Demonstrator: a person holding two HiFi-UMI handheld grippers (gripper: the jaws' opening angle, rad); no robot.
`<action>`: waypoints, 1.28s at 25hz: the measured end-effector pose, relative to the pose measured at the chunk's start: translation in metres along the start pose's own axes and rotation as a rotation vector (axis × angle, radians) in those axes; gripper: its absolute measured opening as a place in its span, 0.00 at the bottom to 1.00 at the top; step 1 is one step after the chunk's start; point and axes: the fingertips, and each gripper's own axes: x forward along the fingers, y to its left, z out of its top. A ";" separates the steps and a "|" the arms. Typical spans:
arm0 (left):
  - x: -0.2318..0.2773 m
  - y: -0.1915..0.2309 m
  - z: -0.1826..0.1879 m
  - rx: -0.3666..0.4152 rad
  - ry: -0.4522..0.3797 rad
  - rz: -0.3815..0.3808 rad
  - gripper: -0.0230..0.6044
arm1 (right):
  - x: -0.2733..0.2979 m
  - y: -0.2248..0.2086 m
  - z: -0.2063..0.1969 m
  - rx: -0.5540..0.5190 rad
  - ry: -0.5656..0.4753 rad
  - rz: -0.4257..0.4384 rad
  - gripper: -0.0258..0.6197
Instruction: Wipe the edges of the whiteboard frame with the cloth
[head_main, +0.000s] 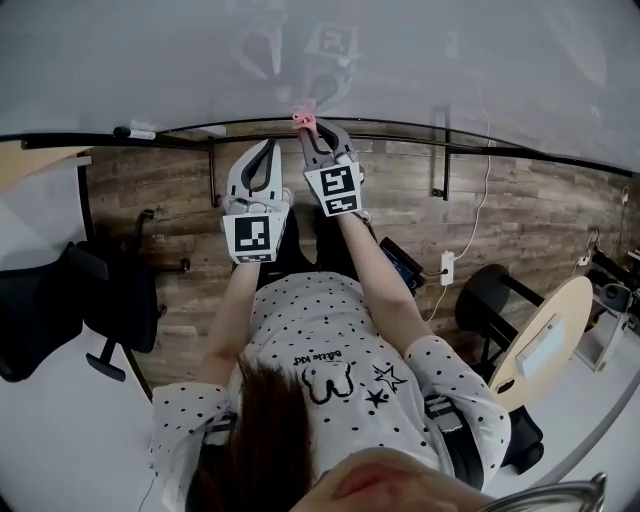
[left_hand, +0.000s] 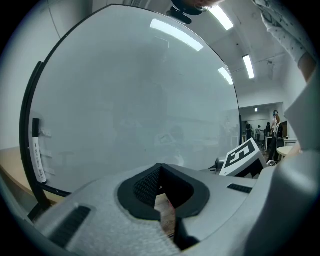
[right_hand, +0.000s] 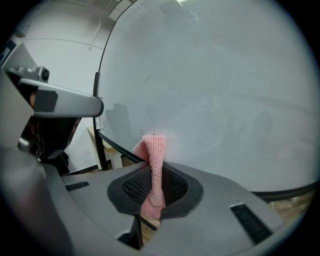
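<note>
The whiteboard (head_main: 420, 60) fills the top of the head view, its black frame (head_main: 400, 135) running along the lower edge. My right gripper (head_main: 312, 137) is shut on a pink knitted cloth (head_main: 303, 120), which touches that lower edge. In the right gripper view the cloth (right_hand: 154, 150) stands up from the shut jaws of the right gripper (right_hand: 152, 172) against the board just above the frame (right_hand: 117, 146). Beside it on the left, my left gripper (head_main: 265, 152) is shut on nothing, slightly below the frame. The left gripper (left_hand: 161, 167) faces the board surface.
A marker (head_main: 135, 131) lies on the board's lower edge at left, and this marker (left_hand: 37, 152) shows by the frame (left_hand: 27, 115). A black chair (head_main: 60, 300) stands at left. At right are a round wooden table (head_main: 545, 340) and a black stool (head_main: 490, 290).
</note>
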 end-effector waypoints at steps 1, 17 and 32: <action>0.000 -0.003 -0.001 0.001 0.001 0.000 0.06 | -0.001 -0.002 -0.001 0.000 0.000 0.002 0.09; 0.010 -0.025 0.002 0.007 0.008 0.054 0.06 | -0.018 -0.029 -0.012 -0.002 0.001 0.026 0.09; 0.024 -0.042 0.008 0.020 0.008 0.059 0.06 | -0.026 -0.044 -0.015 -0.004 -0.006 0.043 0.09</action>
